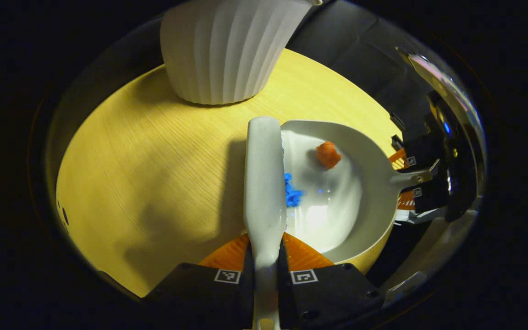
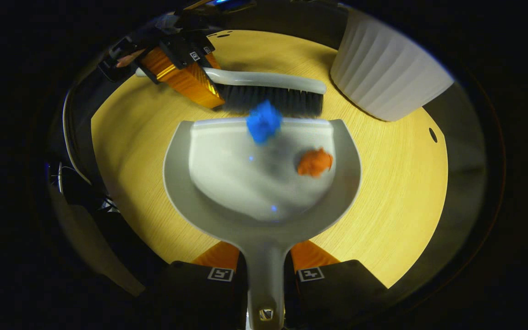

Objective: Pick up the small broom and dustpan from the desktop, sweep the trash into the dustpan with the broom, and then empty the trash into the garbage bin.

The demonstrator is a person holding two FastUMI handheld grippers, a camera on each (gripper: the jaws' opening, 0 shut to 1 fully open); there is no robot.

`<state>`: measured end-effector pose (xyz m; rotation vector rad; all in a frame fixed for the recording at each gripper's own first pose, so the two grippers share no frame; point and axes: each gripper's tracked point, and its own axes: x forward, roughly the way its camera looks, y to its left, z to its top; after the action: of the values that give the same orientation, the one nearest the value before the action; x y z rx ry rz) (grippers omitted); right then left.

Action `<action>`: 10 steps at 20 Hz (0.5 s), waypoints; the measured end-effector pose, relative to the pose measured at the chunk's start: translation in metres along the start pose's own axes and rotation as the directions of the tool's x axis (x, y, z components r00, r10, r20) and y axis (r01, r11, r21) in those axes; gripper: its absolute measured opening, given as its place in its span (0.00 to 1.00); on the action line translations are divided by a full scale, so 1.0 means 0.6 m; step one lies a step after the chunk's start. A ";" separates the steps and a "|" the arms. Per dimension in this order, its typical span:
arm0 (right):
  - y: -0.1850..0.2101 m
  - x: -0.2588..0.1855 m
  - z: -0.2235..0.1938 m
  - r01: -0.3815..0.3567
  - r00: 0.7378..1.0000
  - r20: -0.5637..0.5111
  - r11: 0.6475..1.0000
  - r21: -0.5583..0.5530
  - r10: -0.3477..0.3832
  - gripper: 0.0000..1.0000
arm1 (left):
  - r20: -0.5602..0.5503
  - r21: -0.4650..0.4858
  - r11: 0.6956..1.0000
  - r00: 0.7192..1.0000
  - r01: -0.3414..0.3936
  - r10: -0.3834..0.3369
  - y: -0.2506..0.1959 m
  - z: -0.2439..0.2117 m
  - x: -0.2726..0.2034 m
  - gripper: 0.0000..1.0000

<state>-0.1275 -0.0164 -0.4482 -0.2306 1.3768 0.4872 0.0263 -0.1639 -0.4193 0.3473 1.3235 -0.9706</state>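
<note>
Here, label by label:
Left hand-held gripper (image 1: pixel 264 256): both fingers are clamped on the handle of the small broom (image 1: pixel 264 183), which runs forward from between them in the left gripper view; the same gripper shows far off at the top left of the right gripper view, gripping the broom's handle end
Right hand-held gripper (image 2: pixel 264 270): both fingers are pressed on the handle of the dustpan (image 2: pixel 264 220), which stretches away from them in the right gripper view; the left gripper view shows it at the right edge with the pan's handle between its fingers
Small broom: pale back, dark bristles (image 2: pixel 273 101); it lies along the dustpan's open front edge, bristles turned toward the pan and touching or just beside its lip
Dustpan: pale grey, its base flat on the worktop (image 2: pixel 397 192), mouth facing the broom
Blue trash (image 2: pixel 264 121): a crumpled blue scrap right at the pan's lip, against the bristles, blurred in the right gripper view; whether it rests fully inside the pan I cannot tell
Orange trash (image 2: pixel 315 162): a crumpled orange scrap inside the pan, well past the lip and toward one side wall
Garbage bin (image 1: pixel 227 50): white, ribbed, standing upright on the worktop beyond the broom's tip, apart from both the broom and the pan
Worktop: light wood, round in outline through the lens, with shadows of the tools on it
</note>
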 end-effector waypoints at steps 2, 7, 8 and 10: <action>-0.004 0.011 -0.009 0.001 1.000 0.011 1.000 0.011 -0.001 0.36 | 0.019 -0.050 0.998 0.999 -0.027 0.028 0.001 0.002 -0.007 0.25; -0.021 -0.007 0.002 0.027 0.997 0.066 0.997 0.077 -0.032 0.36 | 0.089 -0.174 0.965 0.973 -0.196 0.214 0.066 -0.019 -0.065 0.25; -0.019 -0.018 0.004 0.025 0.996 0.080 0.993 0.116 -0.035 0.39 | 0.096 -0.200 0.947 0.957 -0.250 0.273 0.083 -0.028 -0.086 0.25; -0.034 -0.038 0.015 0.051 0.993 0.097 0.982 0.179 -0.069 0.36 | 0.121 -0.276 0.910 0.928 -0.309 0.352 0.108 -0.050 -0.123 0.25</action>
<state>-0.1126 -0.0349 -0.4268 -0.1003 1.3001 0.3200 0.0599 -0.0757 -0.3791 0.2757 1.1693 -0.5250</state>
